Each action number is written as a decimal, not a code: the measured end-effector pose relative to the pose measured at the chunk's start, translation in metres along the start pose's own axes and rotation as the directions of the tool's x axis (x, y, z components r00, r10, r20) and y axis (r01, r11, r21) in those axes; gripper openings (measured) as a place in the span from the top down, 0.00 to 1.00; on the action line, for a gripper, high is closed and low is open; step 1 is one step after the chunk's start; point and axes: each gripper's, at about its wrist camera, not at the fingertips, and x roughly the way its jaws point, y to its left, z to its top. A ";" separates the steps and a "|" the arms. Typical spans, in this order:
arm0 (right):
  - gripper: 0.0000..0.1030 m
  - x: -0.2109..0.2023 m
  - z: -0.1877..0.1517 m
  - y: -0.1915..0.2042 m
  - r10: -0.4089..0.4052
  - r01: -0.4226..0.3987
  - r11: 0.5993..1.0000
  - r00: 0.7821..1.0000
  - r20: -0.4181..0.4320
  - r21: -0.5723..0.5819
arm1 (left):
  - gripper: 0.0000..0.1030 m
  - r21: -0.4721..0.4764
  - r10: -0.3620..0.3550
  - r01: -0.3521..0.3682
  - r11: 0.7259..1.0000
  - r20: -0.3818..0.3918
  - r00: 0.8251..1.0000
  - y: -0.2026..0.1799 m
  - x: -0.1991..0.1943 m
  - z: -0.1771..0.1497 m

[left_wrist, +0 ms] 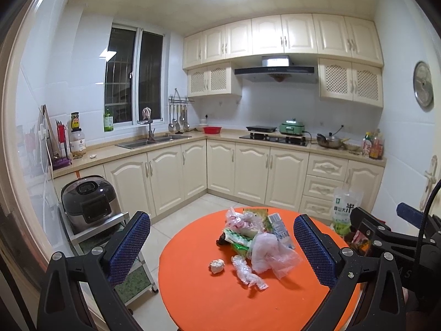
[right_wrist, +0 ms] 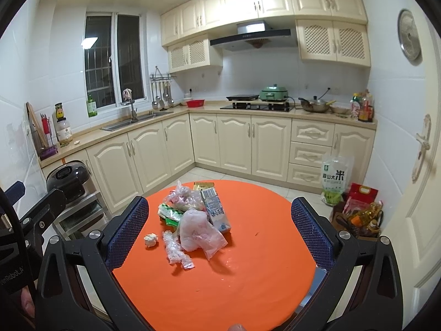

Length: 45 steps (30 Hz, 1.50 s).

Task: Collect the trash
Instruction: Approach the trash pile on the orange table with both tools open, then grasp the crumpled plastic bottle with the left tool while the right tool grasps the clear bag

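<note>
We see the trash pile [left_wrist: 256, 237] heaped on the round orange table [left_wrist: 198, 298], toward its far side: a milk carton [right_wrist: 215, 209], a clear plastic bag [right_wrist: 198, 234], a crumpled paper ball [right_wrist: 150, 240] and a twisted wrapper [right_wrist: 173, 248] nearest us. Nothing blocks the pile. Our left gripper [left_wrist: 220, 251] and right gripper [right_wrist: 220, 231] hover above the table's near edge, level, jaws spread wide and empty.

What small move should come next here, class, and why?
Probably lower the left gripper toward the small crumpled white paper ball on the round orange table. Both grippers are open and empty, hanging above the table, and the ball lies apart from the pile, near the left side.
</note>
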 end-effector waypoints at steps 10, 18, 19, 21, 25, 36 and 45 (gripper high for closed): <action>0.00 0.024 0.001 -0.004 0.000 0.000 1.000 0.999 -0.039 0.000 | 0.01 0.001 -0.003 0.003 1.000 -0.045 0.999 -0.003 0.035 -0.001; 0.00 0.066 -0.008 -0.013 0.000 0.001 1.000 0.993 -0.120 0.010 | 0.01 -0.005 0.008 -0.009 1.000 -0.129 0.992 -0.004 0.085 -0.007; 0.00 0.073 -0.011 -0.016 -0.002 0.003 1.000 0.991 -0.133 0.012 | 0.01 -0.005 0.011 -0.012 1.000 -0.142 0.990 -0.004 0.092 -0.008; 0.00 0.087 -0.016 -0.020 -0.009 0.011 1.000 0.987 -0.162 0.012 | 0.01 -0.006 0.014 -0.016 1.000 -0.170 0.985 -0.003 0.105 -0.014; 0.00 0.119 -0.034 -0.032 -0.001 0.008 1.000 0.971 -0.237 0.028 | 0.01 -0.004 0.020 -0.021 1.000 -0.245 0.969 -0.005 0.139 -0.029; 0.00 0.188 -0.080 -0.046 0.056 -0.034 0.998 0.915 -0.399 0.061 | 0.01 -0.010 0.014 -0.020 1.000 -0.424 0.906 -0.006 0.232 -0.062; 0.00 0.226 -0.087 -0.031 0.131 -0.107 0.991 0.882 -0.453 0.079 | 0.01 -0.023 -0.037 0.029 0.999 -0.521 0.853 -0.021 0.309 -0.073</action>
